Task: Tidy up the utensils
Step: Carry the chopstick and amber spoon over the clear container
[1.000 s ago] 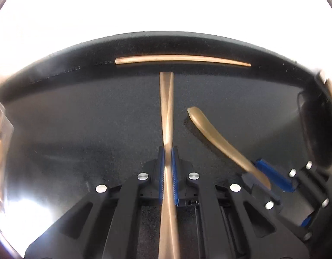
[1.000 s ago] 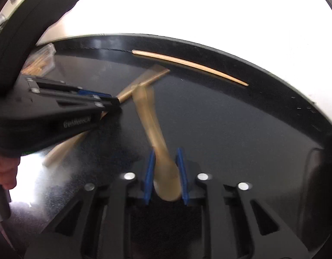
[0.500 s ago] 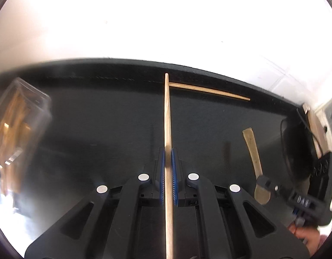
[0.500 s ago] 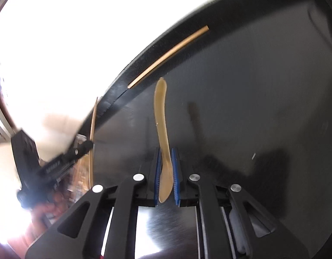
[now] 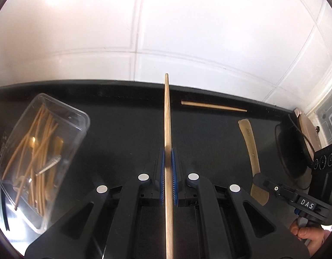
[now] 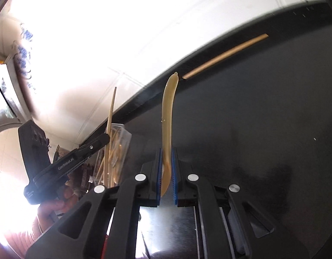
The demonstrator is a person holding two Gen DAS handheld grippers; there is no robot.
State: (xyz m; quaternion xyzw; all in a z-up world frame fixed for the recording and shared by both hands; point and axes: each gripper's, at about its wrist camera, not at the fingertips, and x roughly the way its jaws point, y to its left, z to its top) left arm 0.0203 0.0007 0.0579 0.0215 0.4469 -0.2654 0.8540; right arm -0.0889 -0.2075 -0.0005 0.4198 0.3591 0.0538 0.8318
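Utensils were mid-sort: you had a wooden chopstick (image 5: 167, 129) pinched tight between the blue pads of your left gripper (image 5: 168, 172), its shaft running straight out past the fingertips and lifted clear of the black bench (image 5: 127, 133), while your right gripper (image 6: 166, 172) was clamped on the bowl end of a pale spoon (image 6: 168, 112), handle pointing away, also held off the surface. In the left wrist view that same spoon (image 5: 251, 151) showed near the bench's right side, gripped by the right gripper (image 5: 274, 188). One more chopstick (image 5: 213, 106) lay flat along the bench's far edge, apart from everything else; the right wrist view showed it (image 6: 225, 57) there too. The clear plastic container (image 5: 39, 157) stood toward the left edge of the bench, already holding a tangle of chopsticks and other pieces. By my reading, you were in the carry step, with both picked pieces on their way to the container. The next move called for bringing each tip over the container's open top, tilting the piece down lengthwise so it slid in among the others without catching the rim, then releasing one hand at a time. The chopstick at the far edge remained to be collected afterward.
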